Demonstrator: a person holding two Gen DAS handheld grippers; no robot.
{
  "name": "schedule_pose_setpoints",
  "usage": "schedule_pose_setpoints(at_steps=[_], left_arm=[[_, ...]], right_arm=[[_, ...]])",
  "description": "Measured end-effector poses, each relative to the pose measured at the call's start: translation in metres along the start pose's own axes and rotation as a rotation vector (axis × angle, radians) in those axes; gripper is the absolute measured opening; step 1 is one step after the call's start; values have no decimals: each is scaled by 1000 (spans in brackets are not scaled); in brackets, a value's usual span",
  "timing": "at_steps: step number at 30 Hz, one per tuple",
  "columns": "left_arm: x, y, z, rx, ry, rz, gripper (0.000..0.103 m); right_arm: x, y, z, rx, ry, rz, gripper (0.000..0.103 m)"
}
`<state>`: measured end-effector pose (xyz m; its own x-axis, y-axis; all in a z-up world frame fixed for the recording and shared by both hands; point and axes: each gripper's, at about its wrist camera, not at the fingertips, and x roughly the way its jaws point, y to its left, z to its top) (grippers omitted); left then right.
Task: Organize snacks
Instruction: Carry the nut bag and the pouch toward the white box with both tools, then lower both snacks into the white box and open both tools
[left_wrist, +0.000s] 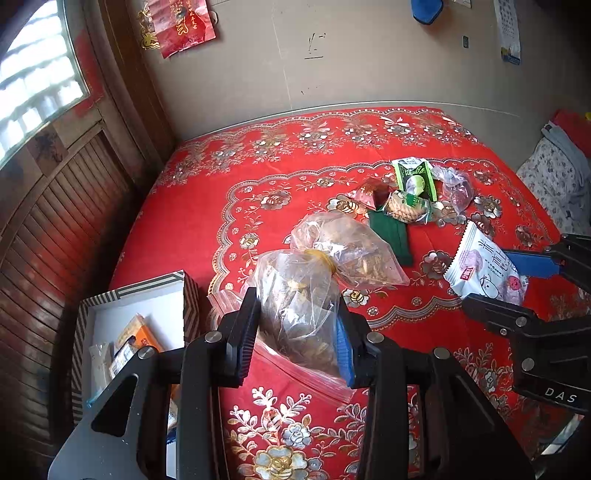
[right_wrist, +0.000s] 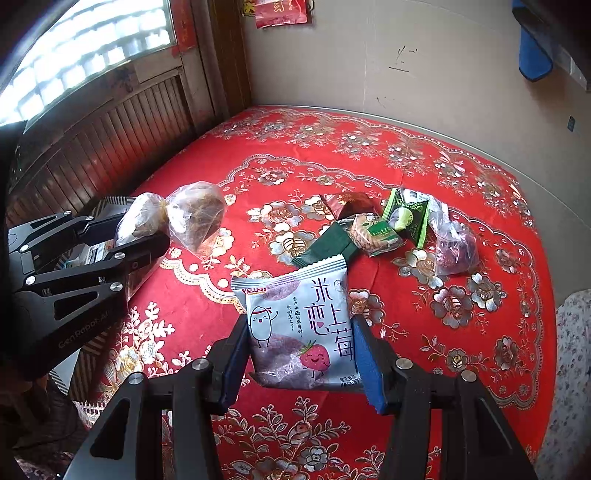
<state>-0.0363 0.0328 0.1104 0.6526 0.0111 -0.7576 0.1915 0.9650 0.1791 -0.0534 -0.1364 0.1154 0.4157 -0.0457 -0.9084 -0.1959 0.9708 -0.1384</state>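
My left gripper (left_wrist: 297, 317) is shut on a clear plastic bag of brown snacks (left_wrist: 306, 295), tied in the middle, held above the red cloth; the same bag shows in the right wrist view (right_wrist: 177, 218). My right gripper (right_wrist: 299, 343) is shut on a white strawberry rice-snack packet (right_wrist: 301, 325), also seen in the left wrist view (left_wrist: 484, 269). A striped box (left_wrist: 192, 299) with several packets inside sits at the left, beside the left gripper. Loose snacks lie further back: a green packet (right_wrist: 404, 218), a cookie packet (right_wrist: 373, 232), a dark green packet (right_wrist: 328, 247), a red-brown packet (right_wrist: 347, 203) and a clear bag (right_wrist: 456, 247).
A red flowered cloth (right_wrist: 369, 155) covers the table. A wooden slatted panel (left_wrist: 55, 221) and window run along the left; a beige wall (left_wrist: 351, 66) stands behind. A flowered fabric (left_wrist: 554, 184) lies at the right edge.
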Motion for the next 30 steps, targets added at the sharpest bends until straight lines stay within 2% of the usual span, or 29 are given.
schedule_pose_setpoints(at_steps=[8, 13, 21, 30], left_arm=[[2, -16, 0, 18, -8, -13, 36], [-1, -12, 0, 5, -16, -3, 36], [-9, 21, -8, -57, -15, 62, 36], [-18, 72, -31, -158, -1, 153, 36]], right_arm=[[-6, -9, -5, 19, 7, -37, 52], [-7, -4, -3, 12, 2, -27, 52], [3, 26, 8, -45, 1, 29, 52], [19, 79, 24, -143, 3, 106, 52]])
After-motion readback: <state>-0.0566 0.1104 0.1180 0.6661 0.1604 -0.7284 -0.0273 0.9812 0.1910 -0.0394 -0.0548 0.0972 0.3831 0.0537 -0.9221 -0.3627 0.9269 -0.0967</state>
